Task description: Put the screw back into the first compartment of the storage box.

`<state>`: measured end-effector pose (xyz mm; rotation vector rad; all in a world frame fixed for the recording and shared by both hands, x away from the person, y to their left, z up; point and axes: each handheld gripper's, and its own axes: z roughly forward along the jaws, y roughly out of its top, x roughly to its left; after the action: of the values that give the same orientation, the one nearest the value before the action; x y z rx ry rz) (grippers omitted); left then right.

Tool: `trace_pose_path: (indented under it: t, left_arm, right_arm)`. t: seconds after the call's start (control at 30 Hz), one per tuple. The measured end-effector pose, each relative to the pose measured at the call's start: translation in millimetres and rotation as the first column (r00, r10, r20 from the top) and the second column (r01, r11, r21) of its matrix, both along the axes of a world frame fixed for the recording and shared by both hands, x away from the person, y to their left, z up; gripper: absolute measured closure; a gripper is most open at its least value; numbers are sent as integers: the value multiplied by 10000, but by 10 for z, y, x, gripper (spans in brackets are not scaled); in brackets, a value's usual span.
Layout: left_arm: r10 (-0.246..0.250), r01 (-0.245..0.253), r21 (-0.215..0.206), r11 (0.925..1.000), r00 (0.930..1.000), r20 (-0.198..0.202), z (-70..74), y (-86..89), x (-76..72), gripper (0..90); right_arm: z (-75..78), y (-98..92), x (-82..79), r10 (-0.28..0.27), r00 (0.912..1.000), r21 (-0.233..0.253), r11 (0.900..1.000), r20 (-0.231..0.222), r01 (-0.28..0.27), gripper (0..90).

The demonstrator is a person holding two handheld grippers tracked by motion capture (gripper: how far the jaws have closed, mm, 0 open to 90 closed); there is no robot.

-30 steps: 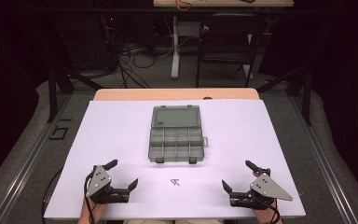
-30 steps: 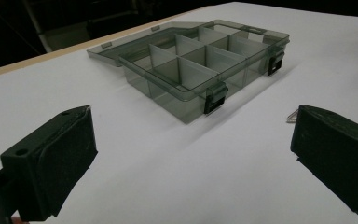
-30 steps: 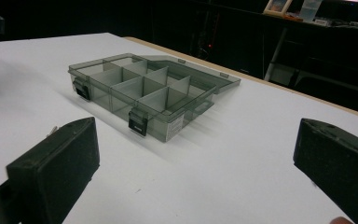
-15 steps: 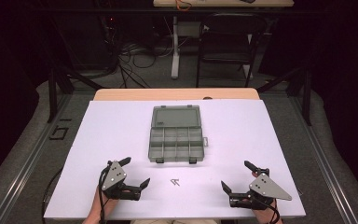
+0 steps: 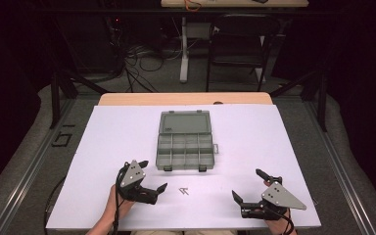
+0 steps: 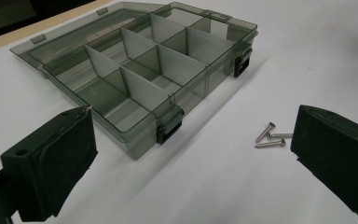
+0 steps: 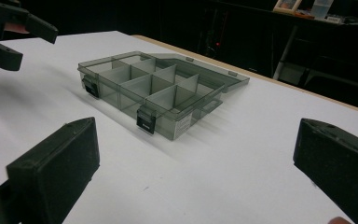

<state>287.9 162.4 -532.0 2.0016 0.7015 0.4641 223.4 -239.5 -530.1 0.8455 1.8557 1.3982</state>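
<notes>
The left gripper [image 5: 152, 182] is held low over the white table [image 5: 274, 147] in a hand [image 5: 115, 205], its jaws spread wide and empty, pointing at the near left corner of the box [image 5: 185, 141]. The right gripper [image 5: 247, 186] sits at the table's near right edge, jaws equally wide apart and empty, aimed left toward the box.

Ahead of both lies the smoky clear box, lid laid flat open behind it, its compartments bare. The left gripper view makes out three small screws [image 6: 271, 136] lying touching each other just before its right jaw, near the box's front latch [image 6: 169, 127]; from above they are a pale smudge. A small label on the box's end wall shows in the right gripper view, too small to read.
</notes>
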Motion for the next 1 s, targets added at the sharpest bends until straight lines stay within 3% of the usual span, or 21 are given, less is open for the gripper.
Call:
trace_pose_path:
  t: [0.17,0.27,0.4,0.43,0.5,0.77,0.87,0.97,1.0]
  left_arm:
    - [-317,327,254,9991,9987,-388,51,-68,45,1]
    - [-554,607,650,9960,9952,-812,66,-128,76,1]
    - [-864,969,835,9918,9889,-1207,84,-200,111,0]
    - [-1040,1180,945,9885,9844,-1419,91,-229,124,0]
    - [-1082,1240,1007,9872,9829,-1491,92,-250,127,0]
    - [-1782,2151,1897,9580,9647,-1941,169,-417,169,7]
    - [-1995,2482,2300,9410,9559,-2154,177,-473,194,59]
    - [-2138,2705,2544,9285,9496,-2294,183,-528,230,100]
    - [-2176,2769,2616,9246,9476,-2341,186,-550,242,124]
  right_arm:
    - [-3,1,8,63,9999,-97,9999,-157,-64,0]
    - [-2,-3,10,40,9999,-24,10000,-110,-40,0]
    - [-3,-3,9,13,9999,-82,10000,-124,-14,0]
    - [-3,1,5,46,9998,-65,10000,-180,-47,0]
    - [-3,4,3,93,9997,-87,9999,-210,-95,0]
    - [1,-1,-4,72,9998,-154,9999,-198,-75,0]
    - [5,-7,-13,144,9995,-175,9997,-284,-149,0]
    - [-8,11,-3,70,9999,-46,10000,-109,-71,0]
    - [-1,3,-10,112,9997,-171,9998,-236,-116,0]
